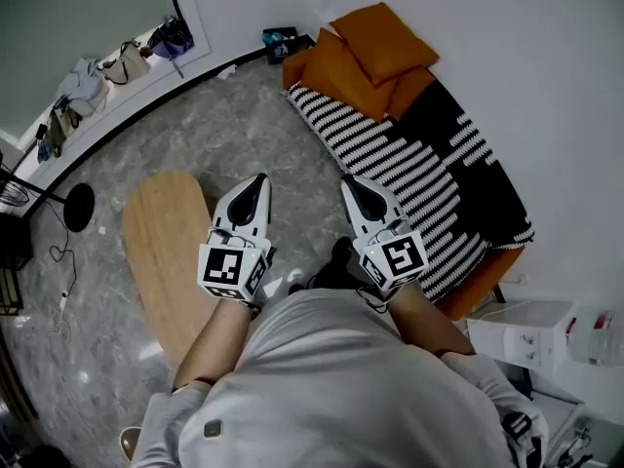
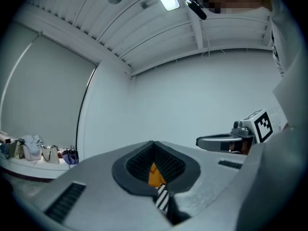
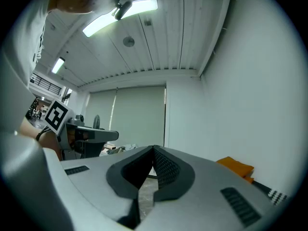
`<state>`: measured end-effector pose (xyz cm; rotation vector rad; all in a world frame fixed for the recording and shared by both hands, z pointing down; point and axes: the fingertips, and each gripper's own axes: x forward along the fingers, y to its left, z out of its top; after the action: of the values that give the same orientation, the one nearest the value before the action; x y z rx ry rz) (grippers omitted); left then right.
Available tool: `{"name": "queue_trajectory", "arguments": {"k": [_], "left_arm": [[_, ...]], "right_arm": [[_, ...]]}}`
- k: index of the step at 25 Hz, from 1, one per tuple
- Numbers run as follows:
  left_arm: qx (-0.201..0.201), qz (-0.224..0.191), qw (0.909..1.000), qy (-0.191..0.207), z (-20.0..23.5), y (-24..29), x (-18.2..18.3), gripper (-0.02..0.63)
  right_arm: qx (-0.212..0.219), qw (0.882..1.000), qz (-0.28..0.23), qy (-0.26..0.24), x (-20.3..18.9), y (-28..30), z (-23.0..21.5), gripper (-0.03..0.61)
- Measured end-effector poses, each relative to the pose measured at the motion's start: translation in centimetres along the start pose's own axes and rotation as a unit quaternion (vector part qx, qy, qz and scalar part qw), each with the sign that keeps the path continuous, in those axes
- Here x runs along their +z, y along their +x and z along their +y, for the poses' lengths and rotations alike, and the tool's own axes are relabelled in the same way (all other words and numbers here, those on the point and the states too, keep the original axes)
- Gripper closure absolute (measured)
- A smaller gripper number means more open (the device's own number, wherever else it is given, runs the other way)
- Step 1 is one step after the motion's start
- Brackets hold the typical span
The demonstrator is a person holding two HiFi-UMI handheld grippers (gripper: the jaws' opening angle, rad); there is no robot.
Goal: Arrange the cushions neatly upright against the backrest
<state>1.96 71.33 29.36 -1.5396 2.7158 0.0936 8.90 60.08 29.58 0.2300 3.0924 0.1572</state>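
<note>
- Head view: the left claw (image 1: pixel 257 181) and the right claw (image 1: pixel 352 183) are both clenched on nothing. They are held level side by side in front of the person, probably because the reach has not begun.
- The orange cushions (image 1: pixel 369 55) lie heaped at the far end of the sofa (image 1: pixel 429 178), well apart from both claws. They overlap and tilt instead of standing in a row. I count two plainly, and a third orange shape beneath may be another.
- One striped cover lies over the sofa, and one low wooden table (image 1: pixel 166 237) stands to the left of it.
- Left gripper view: the left claw (image 2: pixel 154 148) has its jaws together with nothing pinched. A sliver of orange cushion (image 2: pixel 155 176) shows far off through the slit, so this claw seems aimed at the heap. The right claw (image 2: pixel 226 141) floats alongside.
- Right gripper view: the right claw (image 3: pixel 153 152) is likewise closed and empty. The cushions (image 3: pixel 236 167) sit off to its right, and the left claw (image 3: pixel 94 135) is on the other side.
</note>
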Motion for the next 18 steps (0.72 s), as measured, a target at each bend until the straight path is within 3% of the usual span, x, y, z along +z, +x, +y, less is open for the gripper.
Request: {"name": "queue_trajectory", "arguments": {"k": [11, 18], "left_arm": [[0.024, 0.017, 0.9996, -0.002, 1.9, 4.8, -1.7, 0.604], [0.026, 0.043, 0.9987, -0.011, 3.9, 12.9, -3.4, 0.604]], "right_arm": [[0.023, 1.000, 0.006, 0.012, -2.1, 3.7, -4.3, 0.557], [0.025, 0.999, 0.018, 0.030, -4.0, 8.8, -11.2, 0.557]]}}
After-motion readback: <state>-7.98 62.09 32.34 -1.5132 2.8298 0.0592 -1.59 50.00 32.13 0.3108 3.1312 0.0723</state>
